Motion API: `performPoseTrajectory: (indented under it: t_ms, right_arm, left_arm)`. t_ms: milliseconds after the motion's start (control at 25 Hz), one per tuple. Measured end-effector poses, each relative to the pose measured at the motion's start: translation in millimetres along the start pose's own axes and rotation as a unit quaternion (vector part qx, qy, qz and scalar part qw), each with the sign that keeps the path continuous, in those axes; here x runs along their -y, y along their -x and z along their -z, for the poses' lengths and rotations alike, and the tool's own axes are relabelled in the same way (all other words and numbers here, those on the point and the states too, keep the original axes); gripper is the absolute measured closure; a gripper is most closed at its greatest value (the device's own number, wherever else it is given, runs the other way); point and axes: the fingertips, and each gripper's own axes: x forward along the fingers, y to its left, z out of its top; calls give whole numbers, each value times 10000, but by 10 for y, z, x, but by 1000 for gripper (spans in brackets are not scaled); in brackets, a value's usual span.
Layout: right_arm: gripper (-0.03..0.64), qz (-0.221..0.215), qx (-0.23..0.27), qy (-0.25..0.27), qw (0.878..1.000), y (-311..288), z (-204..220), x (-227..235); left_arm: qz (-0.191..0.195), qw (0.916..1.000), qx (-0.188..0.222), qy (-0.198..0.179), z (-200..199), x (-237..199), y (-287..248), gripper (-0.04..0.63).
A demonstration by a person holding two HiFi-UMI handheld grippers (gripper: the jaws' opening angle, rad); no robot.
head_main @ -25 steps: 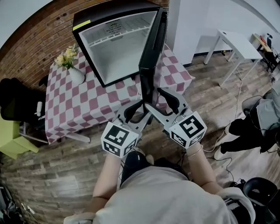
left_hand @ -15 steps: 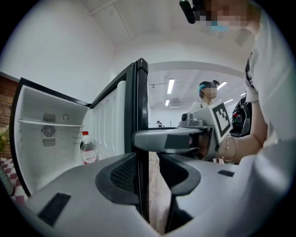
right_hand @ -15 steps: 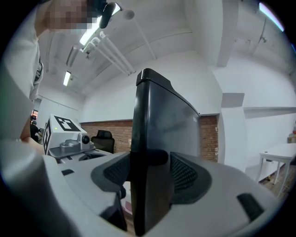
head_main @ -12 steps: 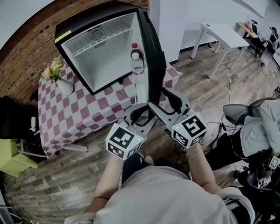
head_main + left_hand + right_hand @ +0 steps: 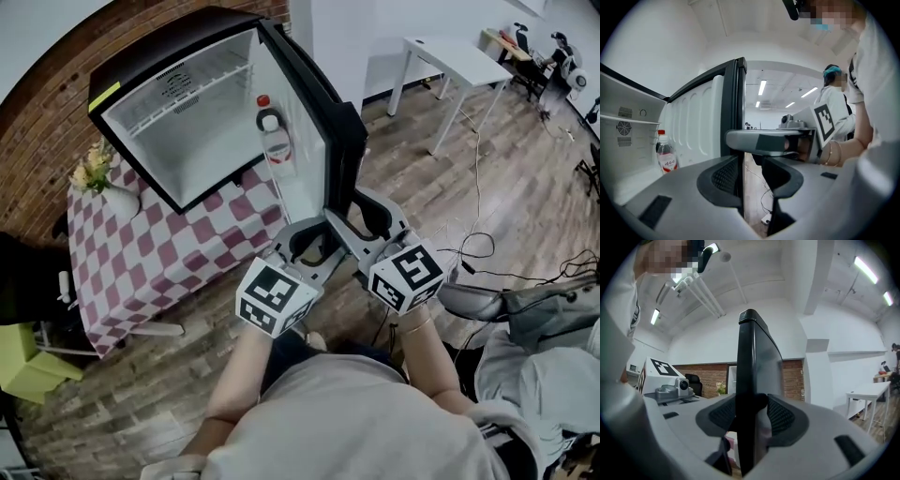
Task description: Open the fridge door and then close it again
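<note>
The fridge (image 5: 155,52) sat on a checked table (image 5: 159,262) with its door (image 5: 321,94) swung wide, exposing a bare wire shelf and a bottle (image 5: 275,141) standing in the door rack. Both grippers met at the door's free edge, low down and far from the hinge, where a small push turns the door most easily. The right gripper (image 5: 752,417) straddled that edge. Its jaws had just been closing and appeared clamped on the door, one pad on each face, which would give firm control of the swing in either direction. The left gripper (image 5: 752,177) also had the edge between its jaws, but these stood apart. One jaw lay against the door, while a strip of floor showed between the door and the other jaw, so it served as a loose guide, not a grip. The opening half of the task looked complete and the closing half not yet begun. The return swing probably called for a steady push, since a slam could topple the bottle.
</note>
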Motion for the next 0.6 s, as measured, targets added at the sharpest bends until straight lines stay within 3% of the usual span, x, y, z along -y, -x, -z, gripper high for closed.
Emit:
performPoseTrajectory:
  t_ms: [240,600]
  right_arm:
    - [433,180,-27,53,9998,110,19,224]
    - [458,693,-21,32,9976,268,25,583]
  left_arm:
    - [124,9991,24,415,16,-9,-126,439]
    - [-245,9979,106,585,-60,-297,-166,459]
